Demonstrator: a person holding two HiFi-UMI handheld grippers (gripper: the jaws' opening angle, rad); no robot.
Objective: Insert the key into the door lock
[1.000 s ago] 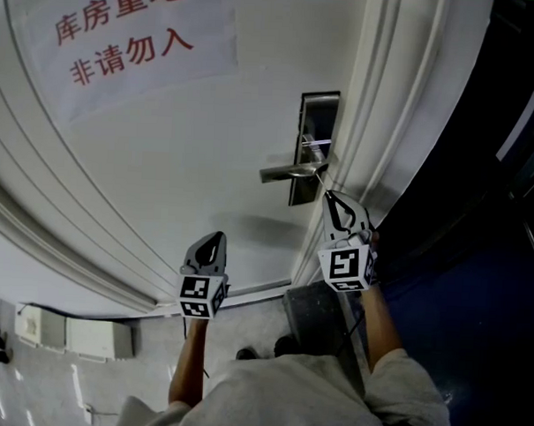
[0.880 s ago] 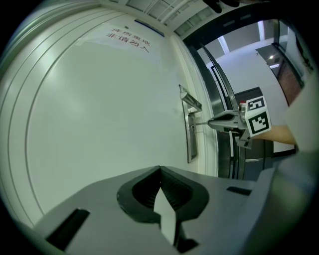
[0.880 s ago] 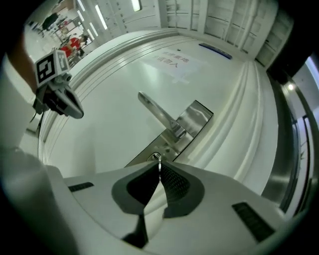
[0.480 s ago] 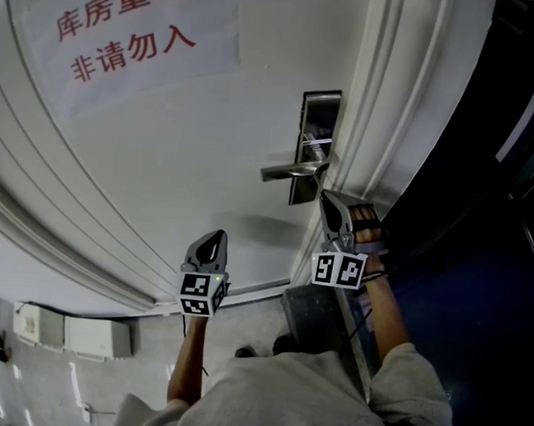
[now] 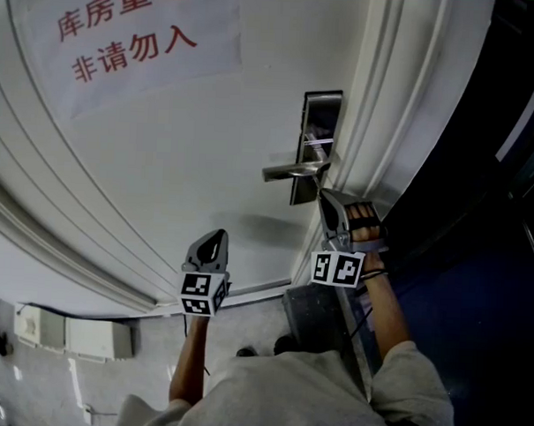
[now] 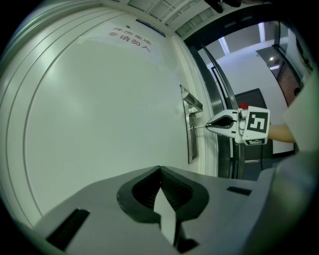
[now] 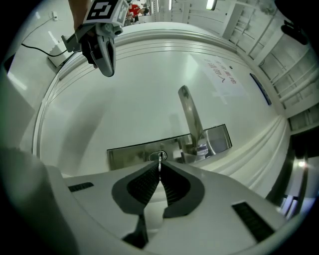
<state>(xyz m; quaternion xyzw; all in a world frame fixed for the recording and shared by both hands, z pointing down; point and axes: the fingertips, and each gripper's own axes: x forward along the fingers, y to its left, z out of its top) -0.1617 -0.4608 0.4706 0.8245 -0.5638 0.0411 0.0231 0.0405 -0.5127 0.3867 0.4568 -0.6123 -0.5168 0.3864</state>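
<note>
**Head view.** The right gripper (image 5: 325, 198) points level at the door (image 5: 190, 151), its tip just beside the lower part of the lock plate (image 5: 323, 113), under the handle (image 5: 291, 172). The left gripper (image 5: 216, 239) hangs well apart from the lock, down and to the left, facing bare door panel. The right hand is plainly the nearer one. The key is too small to pick out here.

**Left gripper view.** This gripper's own jaws (image 6: 159, 172) are together with nothing between them. Off to the right, the right gripper (image 6: 210, 126) holds the key (image 6: 198, 127) as a thin shaft that runs level from its tip to the lock plate (image 6: 190, 144) and meets it, square to the door's face.

**Right gripper view.** The jaws (image 7: 159, 167) are closed on the key (image 7: 160, 160), which sticks straight out ahead along the line the gripper points. Its far end sits right at the keyhole (image 7: 154, 156) in the lock plate (image 7: 129, 152), which lies sideways across this view with the handle (image 7: 191, 117) rising behind it. The left gripper (image 7: 108, 70) shows far off at upper left.

The key's long axis looks lined up with the keyhole, and its tip is at or in the slot, though I cannot tell how deep. Whatever follows would be a straight push or a turn about that same line, by the right hand alone.
</note>
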